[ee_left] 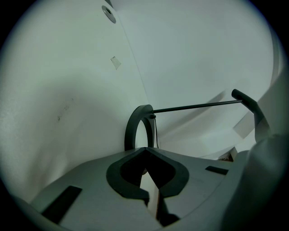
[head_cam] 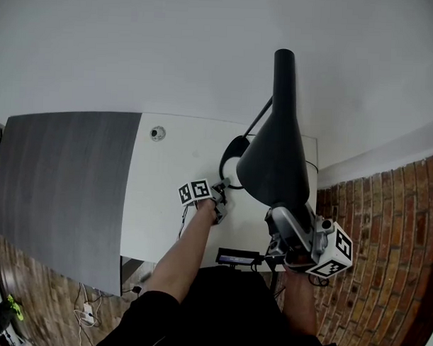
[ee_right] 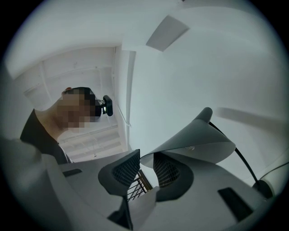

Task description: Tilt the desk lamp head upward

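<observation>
The black desk lamp stands at the back of the white desk point(head_cam: 165, 216). Its cone-shaped head point(head_cam: 274, 160) points down toward me, with the long neck rising behind it. My right gripper point(head_cam: 286, 221) is at the head's lower rim. In the right gripper view the thin rim of the head point(ee_right: 198, 144) runs in between the two mesh pads, and the right gripper point(ee_right: 146, 160) is shut on it. My left gripper point(head_cam: 221, 194) is at the near edge of the ring-shaped lamp base point(head_cam: 231, 149). In the left gripper view the left gripper point(ee_left: 145, 151) is shut on the base ring point(ee_left: 134, 128), and the thin arm rod point(ee_left: 194, 107) leads off from it.
A dark grey desk panel point(head_cam: 60, 192) adjoins the white desk on the left. A round cable grommet point(head_cam: 157, 133) sits near the wall. A brick surface point(head_cam: 391, 246) lies to the right. Cables point(head_cam: 87, 313) lie on the floor at lower left. The person point(ee_right: 49, 131) shows in the right gripper view.
</observation>
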Demonstrator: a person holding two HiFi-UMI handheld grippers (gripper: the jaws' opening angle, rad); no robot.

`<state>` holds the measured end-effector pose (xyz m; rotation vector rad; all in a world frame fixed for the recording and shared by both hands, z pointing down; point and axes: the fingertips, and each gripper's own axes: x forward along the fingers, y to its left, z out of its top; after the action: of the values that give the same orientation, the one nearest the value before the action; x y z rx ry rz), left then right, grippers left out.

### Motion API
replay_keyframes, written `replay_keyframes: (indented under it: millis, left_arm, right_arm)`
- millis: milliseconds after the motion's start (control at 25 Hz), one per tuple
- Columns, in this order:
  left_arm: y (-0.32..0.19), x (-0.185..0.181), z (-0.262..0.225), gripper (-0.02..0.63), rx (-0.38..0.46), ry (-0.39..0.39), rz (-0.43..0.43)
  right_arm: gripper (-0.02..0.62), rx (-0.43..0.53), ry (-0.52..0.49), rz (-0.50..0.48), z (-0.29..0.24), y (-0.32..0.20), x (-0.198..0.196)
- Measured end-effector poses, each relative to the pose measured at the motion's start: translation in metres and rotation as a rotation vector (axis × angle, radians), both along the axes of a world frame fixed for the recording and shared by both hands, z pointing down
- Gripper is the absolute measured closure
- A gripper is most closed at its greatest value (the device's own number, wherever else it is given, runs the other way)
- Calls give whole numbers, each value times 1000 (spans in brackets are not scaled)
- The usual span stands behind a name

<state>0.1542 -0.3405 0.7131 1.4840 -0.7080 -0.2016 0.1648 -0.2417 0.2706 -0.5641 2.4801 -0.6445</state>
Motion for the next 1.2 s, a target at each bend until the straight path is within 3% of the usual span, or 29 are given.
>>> replay_keyframes:
  millis: [1200]
  left_arm:
    - [0, 1, -1, 595, -2, -1, 1]
  right_arm:
    - [503, 72, -5, 0, -47, -5, 1]
